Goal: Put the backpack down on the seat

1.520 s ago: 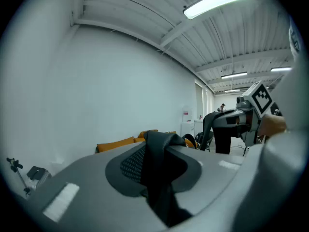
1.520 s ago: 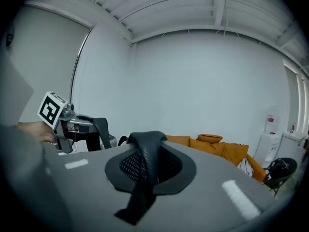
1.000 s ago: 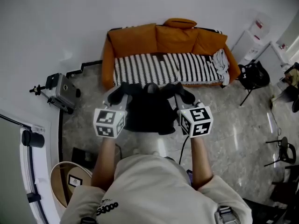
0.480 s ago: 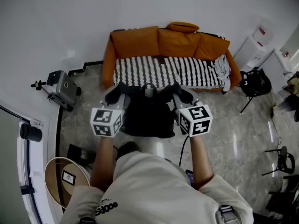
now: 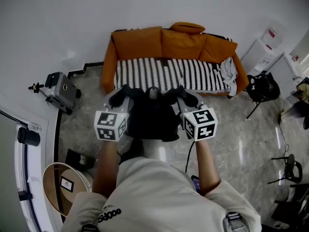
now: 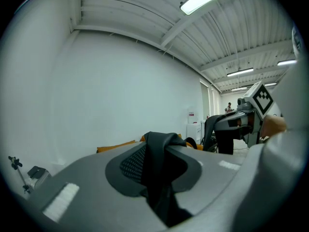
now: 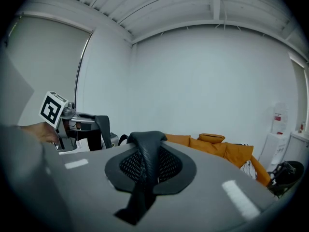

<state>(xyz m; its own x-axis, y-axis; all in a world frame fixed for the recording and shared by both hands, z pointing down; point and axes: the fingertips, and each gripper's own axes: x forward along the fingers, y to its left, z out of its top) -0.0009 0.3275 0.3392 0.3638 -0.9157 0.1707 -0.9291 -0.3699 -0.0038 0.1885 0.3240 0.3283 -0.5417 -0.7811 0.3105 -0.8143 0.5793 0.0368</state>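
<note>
Black backpack point(image 5: 153, 121), clenched by left tongs point(image 5: 124, 91) and right tongs point(image 5: 182, 91), has edged nearer orange sofa point(image 5: 140, 42).

Clad in a pale beige T-shirt point(image 5: 159, 192) with short sleeves, black lettering point(image 5: 110, 213) printed low on its left side and a grey clip point(image 5: 233, 222) low on the right. Bare-armed below the sleeves. Equipped with a left hand-held gripper point(image 5: 121, 92) and a right hand-held gripper point(image 5: 186, 92), both grey-bodied with dark rounded tips. Topped on each by a white cube bearing black square markers: left cube point(image 5: 110, 126), right cube point(image 5: 200, 124). Trailed from the right one by a thin black cable point(image 5: 189, 153). Up close in the gripper views: broad smooth grey jaws, small white rectangular marks point(image 7: 237, 199), dark recessed pads point(image 7: 168, 166) with a mesh texture.
</note>
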